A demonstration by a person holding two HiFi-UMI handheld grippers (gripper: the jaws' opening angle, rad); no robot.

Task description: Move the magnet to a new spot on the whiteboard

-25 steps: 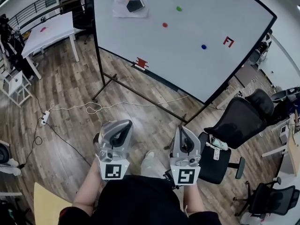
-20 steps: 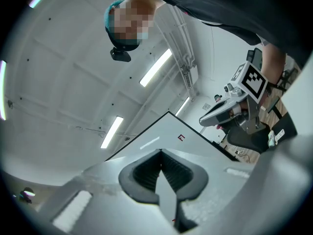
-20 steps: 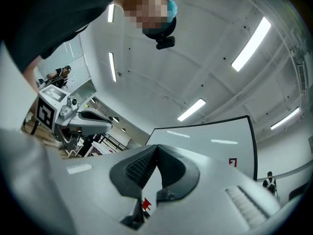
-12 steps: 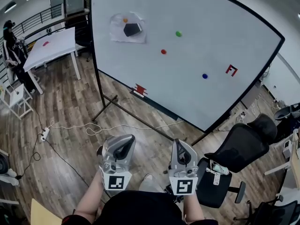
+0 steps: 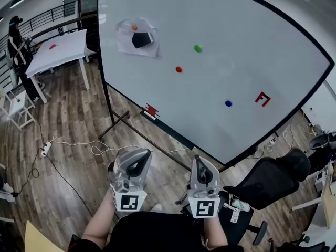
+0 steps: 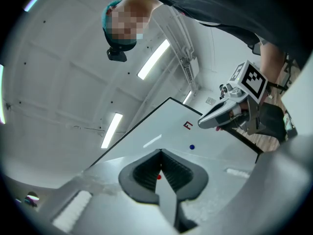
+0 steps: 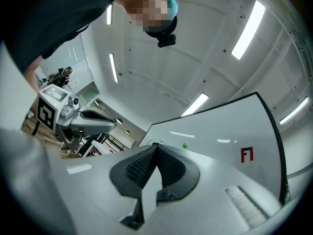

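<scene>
The whiteboard [image 5: 236, 46] stands ahead on a black frame. Several small round magnets stick to it: orange [image 5: 134, 28], green [image 5: 197, 48], red [image 5: 179, 69] and blue [image 5: 228, 103]. My left gripper [image 5: 139, 155] and right gripper [image 5: 201, 163] hang low in front of me, side by side, well short of the board, both shut with nothing in them. In the left gripper view the shut left gripper [image 6: 160, 155] points toward the red magnet [image 6: 158, 177] and blue magnet [image 6: 191, 147]. The right gripper view has the shut right gripper [image 7: 157, 148] just below the green magnet [image 7: 185, 145].
A black eraser [image 5: 142, 39] sits on a pale sheet [image 5: 126, 43] on the board. The board also carries a red mark [image 5: 262, 98], with a red clip [image 5: 151, 110] on its lower edge. A black office chair [image 5: 273, 177] is at the right. Cables [image 5: 94, 147] cross the wood floor. A white table [image 5: 58, 49] and a person [image 5: 16, 35] are at the far left.
The board has come nearer and sits lower in the head view. Both grippers stay shut, close to my body.
</scene>
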